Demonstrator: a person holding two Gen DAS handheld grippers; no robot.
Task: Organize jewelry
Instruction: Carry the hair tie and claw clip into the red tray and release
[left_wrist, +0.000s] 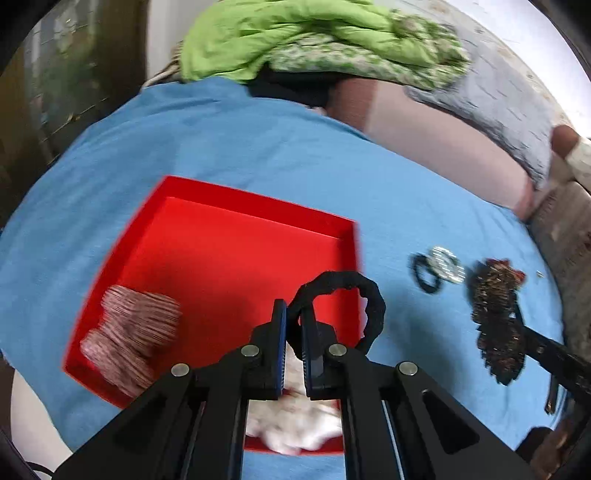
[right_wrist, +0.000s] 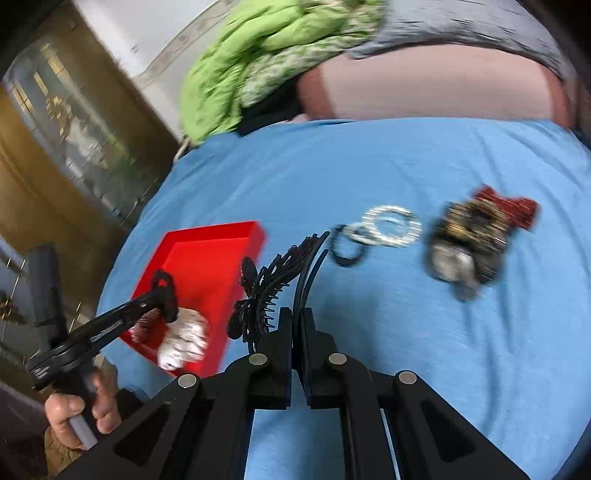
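Left wrist: we see left gripper (left_wrist: 293, 325) pinching black scrunchie (left_wrist: 341, 295), loop hanging over red tray (left_wrist: 236, 206) on blue sheet (left_wrist: 229, 147). Pink ruffle piece (left_wrist: 136, 332) inside tray; white item below fingers half hidden.

Right wrist: right gripper (right_wrist: 296, 325) clamped on black comb clip (right_wrist: 273, 284), tray to its left. Silver rings (right_wrist: 391, 225) and dark heap (right_wrist: 469, 236) lie ahead on sheet, blurred.

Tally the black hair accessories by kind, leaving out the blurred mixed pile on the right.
Black scrunchie, in the left gripper jaws: 1
Black hair comb, in the right gripper jaws: 1
Thin black hair tie, on the blue sheet: 1
Total: 3
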